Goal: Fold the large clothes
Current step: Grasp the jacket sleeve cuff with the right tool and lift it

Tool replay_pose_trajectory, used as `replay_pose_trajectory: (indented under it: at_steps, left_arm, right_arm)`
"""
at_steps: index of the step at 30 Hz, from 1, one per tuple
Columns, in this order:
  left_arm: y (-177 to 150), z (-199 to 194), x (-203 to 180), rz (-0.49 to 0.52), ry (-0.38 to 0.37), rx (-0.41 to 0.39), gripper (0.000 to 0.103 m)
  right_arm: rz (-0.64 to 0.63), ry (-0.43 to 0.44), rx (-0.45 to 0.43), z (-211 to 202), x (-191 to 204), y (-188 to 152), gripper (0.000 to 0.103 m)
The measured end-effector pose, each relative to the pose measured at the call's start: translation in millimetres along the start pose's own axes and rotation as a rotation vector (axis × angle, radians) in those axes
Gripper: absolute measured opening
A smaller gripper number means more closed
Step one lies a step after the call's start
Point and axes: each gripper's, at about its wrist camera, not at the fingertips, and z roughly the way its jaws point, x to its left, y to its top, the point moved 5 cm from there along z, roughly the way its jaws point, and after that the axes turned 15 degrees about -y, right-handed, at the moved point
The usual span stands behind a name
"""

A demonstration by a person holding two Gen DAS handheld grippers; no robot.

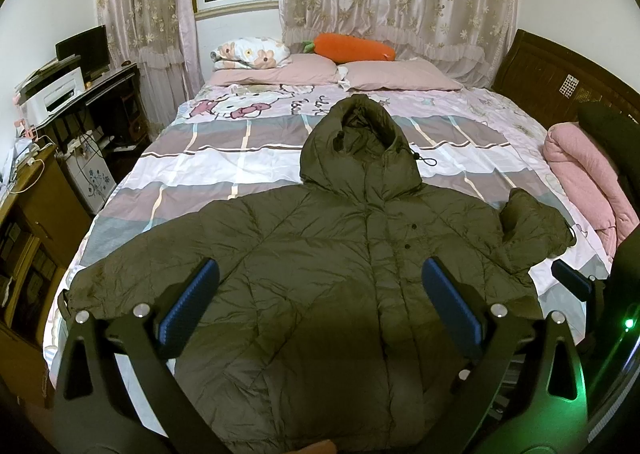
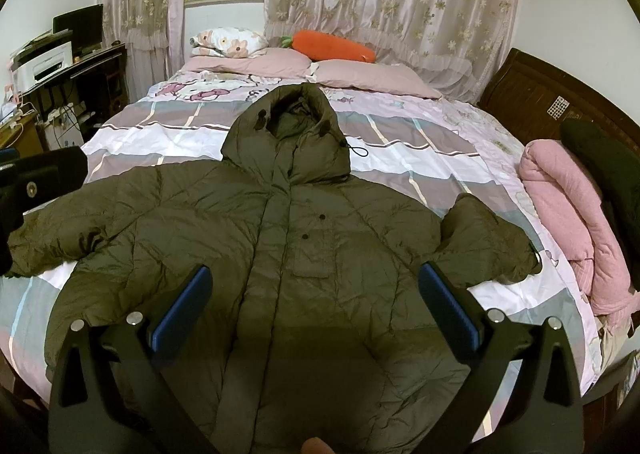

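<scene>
**What I can't make out**

The hem of the jacket (image 1: 320, 294) at the bed's (image 1: 200, 158) near edge runs off the bottom of both my views. My own fingers (image 2: 178, 306) cover parts of its lower front. The stickers (image 2: 558, 107) on the headboard (image 2: 532, 94) are too small to read. The bed's right corner is cut off.

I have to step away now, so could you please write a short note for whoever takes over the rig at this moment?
Left claw: open, holding nothing, hovering over the jacket's lower front.
Right claw: open, holding nothing, over the same area.
The olive hooded puffer jacket lies front up and closed on the bed, hood toward the pillows. Its left sleeve is spread out flat; its right sleeve is bunched at the cuff.
Done: jacket laid out.
Left: every fold; I would probably start with the sleeves.
</scene>
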Motion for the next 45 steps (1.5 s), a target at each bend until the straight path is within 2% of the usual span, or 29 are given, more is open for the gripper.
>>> replay_pose_trajectory:
  at_steps: [8,12,16,19,23,25,27,28,30,33,35,39,41,43,44,45]
  left_arm:
    - [-2,0,1,-0.004,-0.005,0.004,0.101]
    - [-6,0,3,-0.037,-0.056,0.032,0.101]
    - [-17,2,2,-0.026,-0.048,0.034,0.101]
    - [-20,7,1,-0.03,-0.063,0.041,0.101]
    - [-19,18,4,-0.061,-0.137,0.085,0.101]
    - [-24,30,5,-0.067,-0.161,0.13,0.101]
    - [-32,45,5,-0.069,-0.175,0.182,0.101]
    - [-37,54,3,-0.064,-0.175,0.215,0.101]
    - [-43,73,0,-0.053,-0.155,0.273,0.101]
    - [-50,96,-10,0.002,-0.12,0.317,0.101]
    - [-55,109,-15,0.056,-0.082,0.345,0.101]
    - [-62,123,-26,0.099,-0.101,0.413,0.101]
    - [-61,127,-30,0.103,-0.111,0.424,0.101]
    - [-59,130,-33,0.116,-0.112,0.427,0.101]
    - [-58,131,-34,0.122,-0.108,0.425,0.101]
    - [-57,133,-34,0.127,-0.097,0.422,0.101]
  right_arm:
    - [-0.002,0.003,0.008,3,3,-7,0.102]
    - [0.005,0.002,0.026,5,5,-15,0.102]
    - [0.012,0.008,0.048,6,3,-19,0.102]
    - [0.03,0.015,0.073,11,-10,-8,0.102]
    - [0.192,0.034,0.158,48,-65,13,0.102]
    - [0.283,0.112,0.199,74,-94,18,0.102]
    - [0.445,0.235,0.272,113,-136,13,0.102]
    - [0.537,0.236,0.335,137,-160,9,0.102]
    - [0.662,0.155,0.445,179,-206,0,0.102]
    - [0.727,-0.045,0.488,230,-271,-17,0.102]
    - [0.774,-0.127,0.531,262,-304,-41,0.102]
    - [1.078,-0.099,0.719,308,-336,-104,0.079]
    - [1.081,-0.111,0.726,318,-339,-106,0.072]
    - [1.027,-0.123,0.708,321,-337,-101,0.067]
    - [1.004,-0.118,0.704,322,-334,-98,0.061]
    - [0.986,-0.112,0.695,322,-332,-98,0.038]
